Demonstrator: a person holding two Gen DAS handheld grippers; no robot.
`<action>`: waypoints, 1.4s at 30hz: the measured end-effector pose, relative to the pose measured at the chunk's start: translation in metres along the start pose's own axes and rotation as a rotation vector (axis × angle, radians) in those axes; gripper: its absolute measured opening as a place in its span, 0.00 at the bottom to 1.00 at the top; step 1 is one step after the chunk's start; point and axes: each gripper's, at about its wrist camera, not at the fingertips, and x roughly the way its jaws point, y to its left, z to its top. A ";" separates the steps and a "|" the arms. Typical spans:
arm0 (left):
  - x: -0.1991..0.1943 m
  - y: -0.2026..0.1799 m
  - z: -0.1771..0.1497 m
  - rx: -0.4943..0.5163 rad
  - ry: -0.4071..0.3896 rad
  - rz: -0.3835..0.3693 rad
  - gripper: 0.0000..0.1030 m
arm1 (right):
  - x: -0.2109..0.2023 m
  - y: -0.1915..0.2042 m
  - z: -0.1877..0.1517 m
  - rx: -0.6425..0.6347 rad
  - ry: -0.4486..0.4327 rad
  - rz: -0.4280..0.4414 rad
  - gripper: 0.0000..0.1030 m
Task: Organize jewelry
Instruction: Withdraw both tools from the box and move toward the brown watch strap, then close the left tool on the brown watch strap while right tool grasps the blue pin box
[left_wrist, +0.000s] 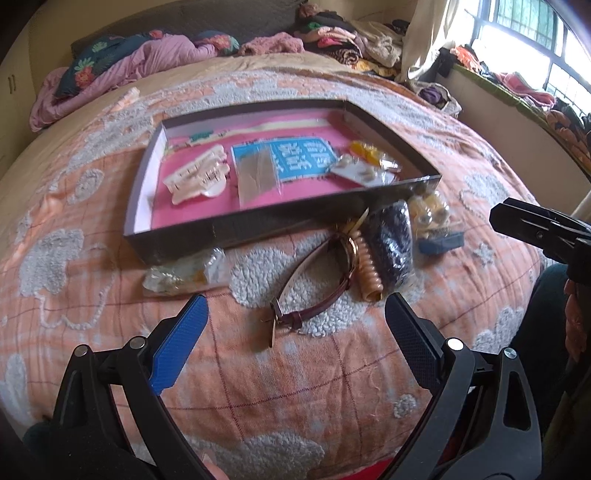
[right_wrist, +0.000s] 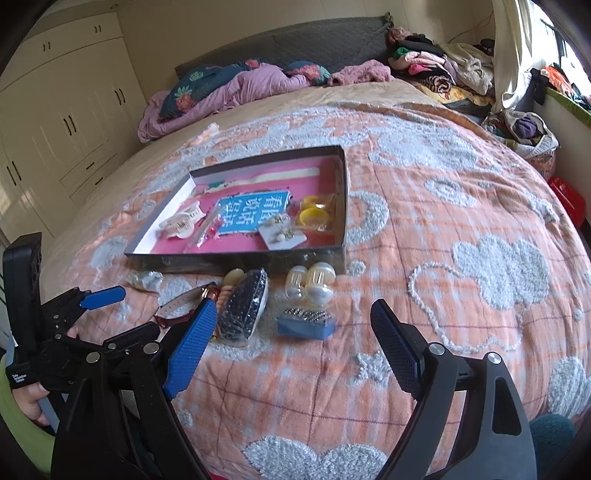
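A shallow dark box (left_wrist: 177, 236) with pink lining lies on the bed and holds a cream hair claw (left_wrist: 197, 173), a blue card (left_wrist: 299, 157), earring cards and yellow pieces. In front of it lie a maroon-strapped watch (left_wrist: 314, 284), a tan coil hair tie (left_wrist: 367, 269), a dark beaded packet (left_wrist: 393, 240), a clear bag of pearl pieces (right_wrist: 312, 282) and a blue-based bead piece (right_wrist: 306, 321). My left gripper (left_wrist: 295, 325) is open just short of the watch. My right gripper (right_wrist: 291, 332) is open, near the bead piece. The box also shows in the right wrist view (right_wrist: 236, 254).
A small clear packet (left_wrist: 184, 269) lies left of the watch by the box front. The orange and white bedspread (left_wrist: 332, 387) stretches all round. Pillows and a purple quilt (left_wrist: 122, 70) lie at the far end; clothes pile up at the back right. White wardrobes (right_wrist: 55, 122) stand left.
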 end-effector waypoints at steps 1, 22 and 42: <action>0.004 0.000 -0.001 0.002 0.006 0.001 0.87 | 0.003 0.000 -0.001 0.000 0.006 -0.005 0.82; 0.034 -0.001 0.003 0.036 0.016 -0.005 0.72 | 0.071 -0.003 -0.014 -0.009 0.104 -0.055 0.52; 0.017 -0.007 0.004 0.042 -0.050 -0.093 0.18 | 0.031 -0.011 -0.011 0.033 0.037 0.003 0.49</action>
